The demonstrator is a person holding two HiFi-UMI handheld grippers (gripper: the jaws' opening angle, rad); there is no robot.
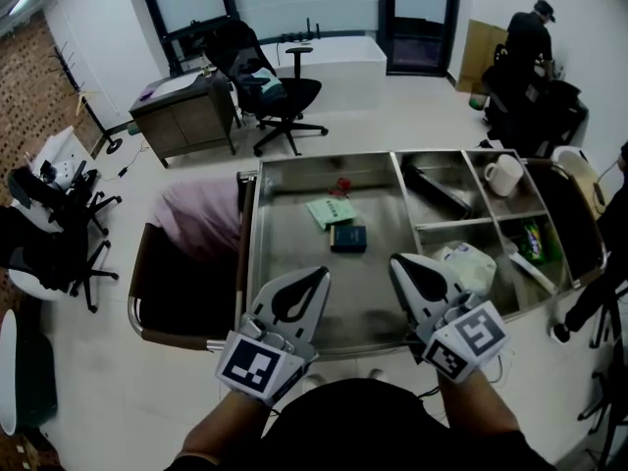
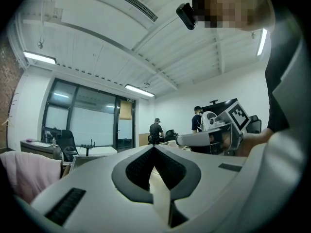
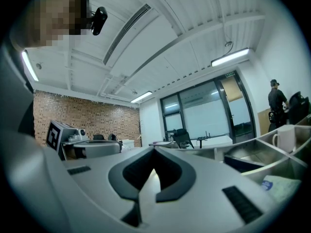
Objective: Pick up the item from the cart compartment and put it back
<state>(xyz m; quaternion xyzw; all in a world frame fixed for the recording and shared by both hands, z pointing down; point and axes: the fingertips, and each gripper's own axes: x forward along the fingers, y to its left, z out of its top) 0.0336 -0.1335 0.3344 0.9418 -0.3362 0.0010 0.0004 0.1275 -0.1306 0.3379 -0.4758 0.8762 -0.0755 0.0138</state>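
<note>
Head view: left gripper (image 1: 316, 275), right gripper (image 1: 400, 261) closed tight, empty; open yours before lowering squarely onto dark box (image 1: 348, 238) in cart (image 1: 292, 263).

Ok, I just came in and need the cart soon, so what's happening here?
A person holds a left gripper and a right gripper over the near edge of a steel cart. Both are shut and empty. A dark box and a green packet lie untouched in the large compartment; nothing is picked up yet.
</note>
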